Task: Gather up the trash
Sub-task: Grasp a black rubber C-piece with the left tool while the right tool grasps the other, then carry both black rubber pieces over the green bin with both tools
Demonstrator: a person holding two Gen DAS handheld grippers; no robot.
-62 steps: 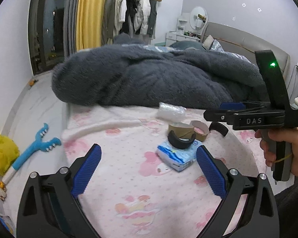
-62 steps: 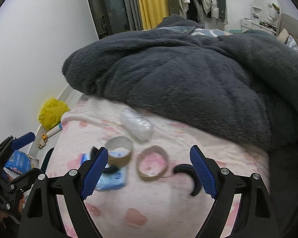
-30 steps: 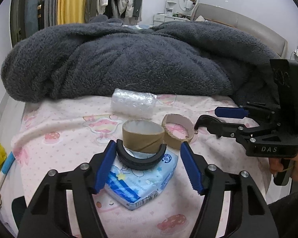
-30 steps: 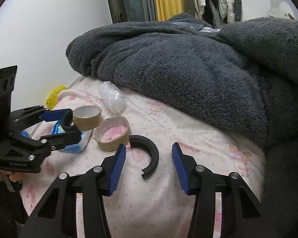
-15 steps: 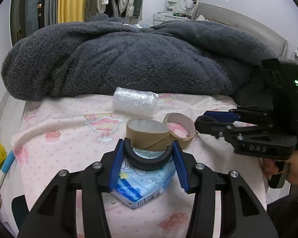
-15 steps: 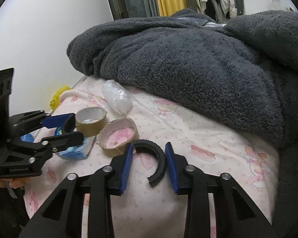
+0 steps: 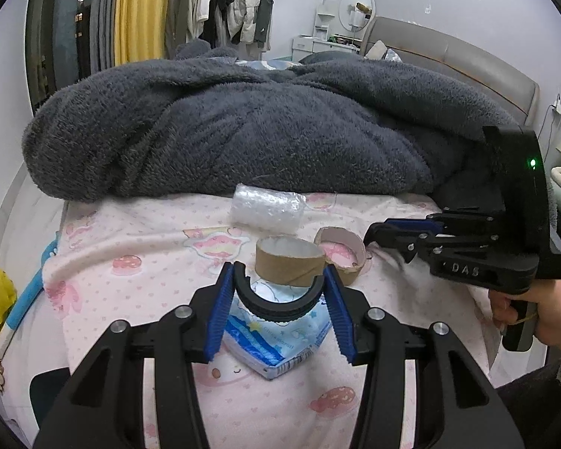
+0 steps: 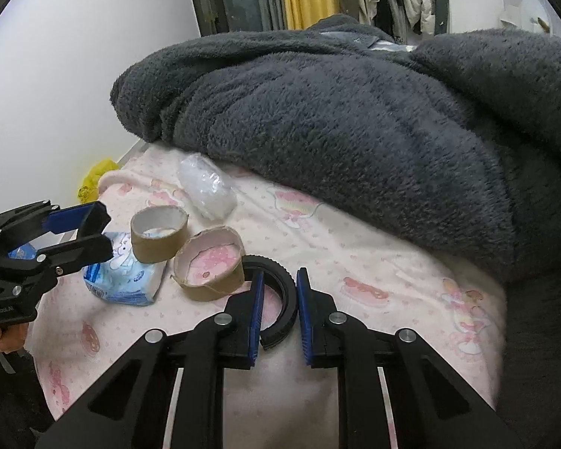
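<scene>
Now black ribbed half-ring (image 8: 286,301), curved, between right hand-held gripper (image 8: 278,305) pads

Two cardboard tape cores (image 8: 158,232) (image 8: 209,263) and two black half-rings (image 7: 278,299) (image 8: 280,301) were counted. One tissue pack (image 8: 125,275) and one plastic wad (image 8: 205,187) lay at eleven o'clock.

Blue tissue pack (image 7: 269,340) partly behind black half-ring (image 7: 278,305); second half-ring's (image 8: 280,299) grip contact unclear.

On the bedsheet (image 7: 138,258), a tissue pack (image 7: 276,340) lies nearest, one cardboard ring (image 7: 290,262) on its far edge, another ring (image 7: 342,252) right, plastic wrap (image 7: 267,211) farther, blanket (image 7: 243,131) behind.
</scene>
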